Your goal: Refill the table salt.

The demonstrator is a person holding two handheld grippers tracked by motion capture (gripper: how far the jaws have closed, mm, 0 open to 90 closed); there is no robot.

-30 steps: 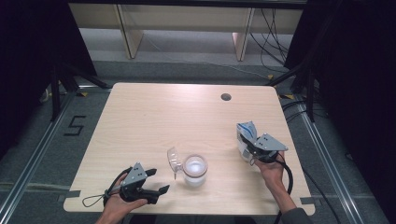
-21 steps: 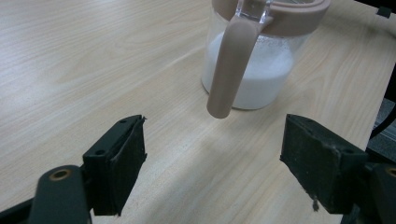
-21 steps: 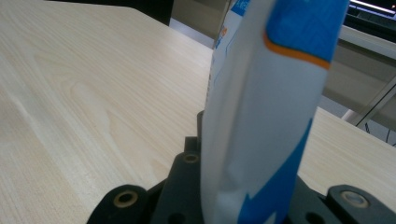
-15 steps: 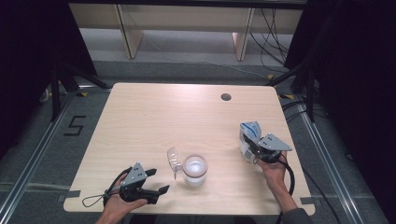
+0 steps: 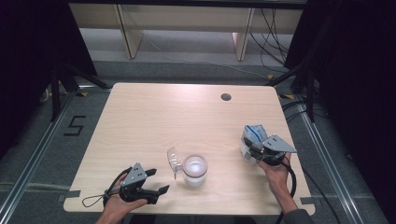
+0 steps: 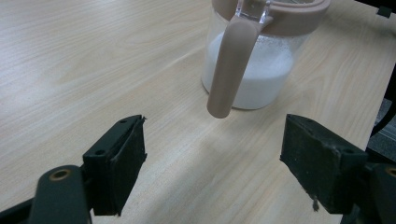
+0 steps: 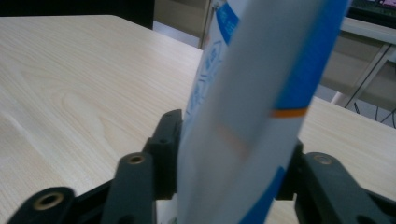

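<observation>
A glass jar (image 5: 194, 169) (image 6: 252, 70) part-filled with white powder stands near the table's front edge, its clear lid (image 5: 173, 159) flipped open and its pinkish handle (image 6: 231, 65) facing my left gripper. The left gripper (image 5: 159, 180) (image 6: 217, 144) rests open a short way left of the jar, with nothing between its jaws. At the right, a white and blue bag (image 5: 254, 134) (image 7: 252, 116) stands upright between the jaws of my right gripper (image 5: 250, 151) (image 7: 232, 149). Those jaws have just been opening, and the bag still fills the gap between them.
The light wooden table (image 5: 163, 116) has a cable hole (image 5: 226, 97) at the back right. The bag stands close to the table's right edge. Shelf legs and cables lie on the floor beyond, and a floor mark "5" (image 5: 75, 125) is at the left.
The right hand and the bag have shifted slightly to the right. The left gripper and the jar have stayed where they were.
</observation>
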